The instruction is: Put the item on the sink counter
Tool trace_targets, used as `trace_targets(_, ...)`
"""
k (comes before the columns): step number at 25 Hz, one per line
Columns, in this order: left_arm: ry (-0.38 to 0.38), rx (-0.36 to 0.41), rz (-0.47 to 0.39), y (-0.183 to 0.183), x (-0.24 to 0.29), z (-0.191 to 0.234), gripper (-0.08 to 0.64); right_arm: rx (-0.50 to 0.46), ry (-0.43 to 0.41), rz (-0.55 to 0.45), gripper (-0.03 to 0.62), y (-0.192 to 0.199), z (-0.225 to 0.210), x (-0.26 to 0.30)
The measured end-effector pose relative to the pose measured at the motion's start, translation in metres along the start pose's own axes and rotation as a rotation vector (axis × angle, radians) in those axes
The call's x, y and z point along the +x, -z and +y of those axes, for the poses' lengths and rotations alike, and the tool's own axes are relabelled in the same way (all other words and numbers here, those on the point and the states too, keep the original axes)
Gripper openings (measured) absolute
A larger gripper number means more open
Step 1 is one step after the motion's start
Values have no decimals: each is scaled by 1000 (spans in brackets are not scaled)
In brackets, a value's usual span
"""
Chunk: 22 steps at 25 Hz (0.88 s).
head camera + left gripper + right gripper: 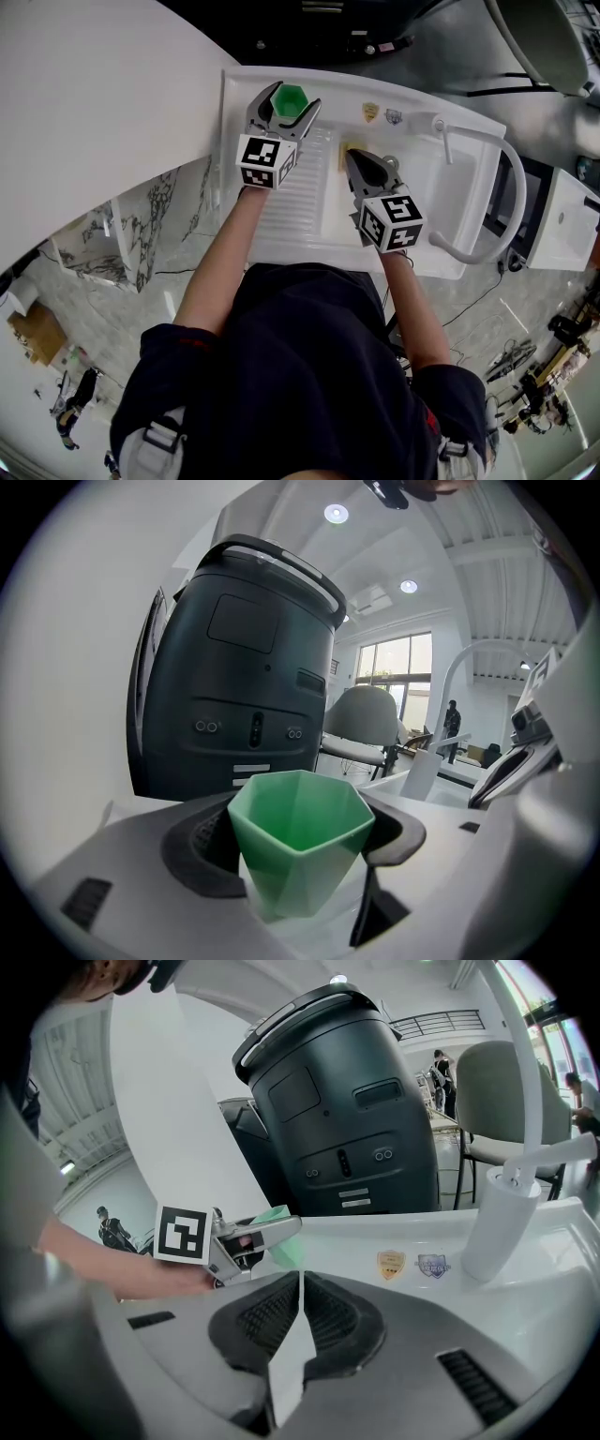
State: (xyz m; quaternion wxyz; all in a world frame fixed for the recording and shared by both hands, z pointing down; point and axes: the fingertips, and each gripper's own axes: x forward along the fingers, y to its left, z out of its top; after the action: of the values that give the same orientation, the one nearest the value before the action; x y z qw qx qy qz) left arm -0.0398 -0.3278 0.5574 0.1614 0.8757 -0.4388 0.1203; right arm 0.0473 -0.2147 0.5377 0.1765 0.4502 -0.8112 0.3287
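A green faceted cup (290,97) stands upright at the back left corner of the white sink counter (330,94). My left gripper (290,106) is shut on it, one pad against each side of the cup (300,841). Its base looks to be at the counter surface. In the right gripper view the cup (273,1216) shows between the left gripper's fingers (267,1232). My right gripper (352,156) is shut with nothing in it, and hangs over the near left part of the basin (441,192), to the right of the cup.
A ribbed drainboard (295,202) lies in front of the cup. A white curved faucet (509,183) arches over the basin at the right. Two small stickers (371,111) mark the back ledge. A large dark machine (244,667) stands behind the counter.
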Motion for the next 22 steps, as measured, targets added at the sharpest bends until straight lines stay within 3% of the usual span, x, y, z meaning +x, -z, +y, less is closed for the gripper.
trace_targets(22, 24, -12, 9, 6, 2, -6, 387, 16, -4, 9, 40, 4, -1, 2)
